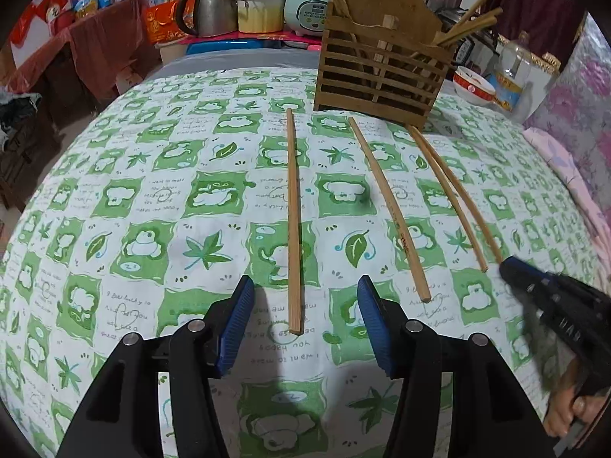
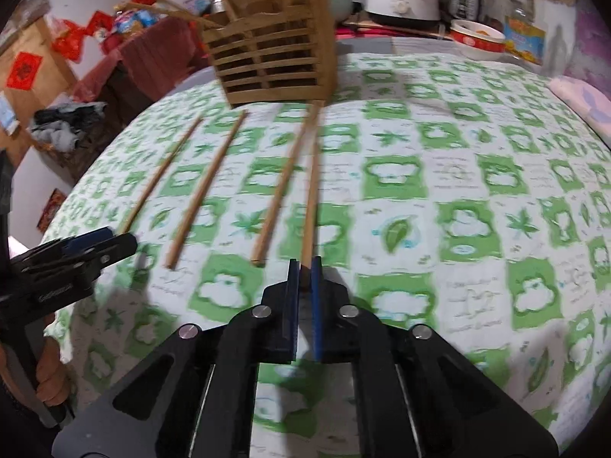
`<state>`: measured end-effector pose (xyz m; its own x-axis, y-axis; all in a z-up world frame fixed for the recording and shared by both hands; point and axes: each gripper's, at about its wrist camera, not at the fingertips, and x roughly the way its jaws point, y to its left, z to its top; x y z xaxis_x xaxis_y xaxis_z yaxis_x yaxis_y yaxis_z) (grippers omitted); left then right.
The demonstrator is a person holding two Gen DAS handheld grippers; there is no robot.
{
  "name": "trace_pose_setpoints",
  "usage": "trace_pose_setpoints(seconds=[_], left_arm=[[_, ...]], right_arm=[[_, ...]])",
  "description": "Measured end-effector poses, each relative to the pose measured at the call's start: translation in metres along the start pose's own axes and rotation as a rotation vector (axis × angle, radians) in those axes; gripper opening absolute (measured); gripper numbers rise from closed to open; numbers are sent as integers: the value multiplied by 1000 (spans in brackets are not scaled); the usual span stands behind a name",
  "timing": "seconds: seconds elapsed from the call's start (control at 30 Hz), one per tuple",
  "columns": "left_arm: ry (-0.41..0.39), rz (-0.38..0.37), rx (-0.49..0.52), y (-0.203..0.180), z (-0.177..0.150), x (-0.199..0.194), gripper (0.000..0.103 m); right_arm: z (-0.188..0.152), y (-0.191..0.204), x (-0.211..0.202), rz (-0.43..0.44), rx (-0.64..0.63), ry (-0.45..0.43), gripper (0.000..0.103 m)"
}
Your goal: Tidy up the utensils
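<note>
Four chopsticks (image 1: 293, 221) lay side by side on the green-patterned cloth (image 1: 152, 191), tips toward the slatted wooden holder (image 1: 382, 72) at the far edge. The right hand-held gripper (image 2: 304, 267) was clamped on the near end of the rightmost chopstick (image 2: 310, 191), apparently still resting on the cloth. The left hand-held gripper (image 1: 305, 297) stood half open and empty, straddling the leftmost chopstick without touching it. The pickup step was in hand; next, lift and steer into the holder, where sticks already stood. A neighbouring chopstick (image 2: 280, 187) lay close alongside.
</note>
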<state>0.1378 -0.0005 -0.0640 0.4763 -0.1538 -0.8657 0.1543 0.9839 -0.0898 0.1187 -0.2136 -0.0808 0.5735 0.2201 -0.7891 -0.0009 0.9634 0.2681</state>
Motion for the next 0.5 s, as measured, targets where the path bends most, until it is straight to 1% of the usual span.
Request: trace_pose_setpoints(seconds=[0.13,0.23,0.27,0.47,0.5], left_arm=[[2,-7,-14,4,-1,-1,56],[5,-13,-21,7,-1,-2,56],[6,-12,-20,7,-2,-2,56],[5,-4,-7,5,-3,-2,55],[4,-2,-4,4,-3,-2,54]], right_arm=[[-2,-10,-3,4,19,2,7],[-1,-9,-1,11,15,9,8],[-1,-9,-1,14,12,10,10],[-1,-10,0,19,21,10,9],[-1,-11,0,21,23,10,9]])
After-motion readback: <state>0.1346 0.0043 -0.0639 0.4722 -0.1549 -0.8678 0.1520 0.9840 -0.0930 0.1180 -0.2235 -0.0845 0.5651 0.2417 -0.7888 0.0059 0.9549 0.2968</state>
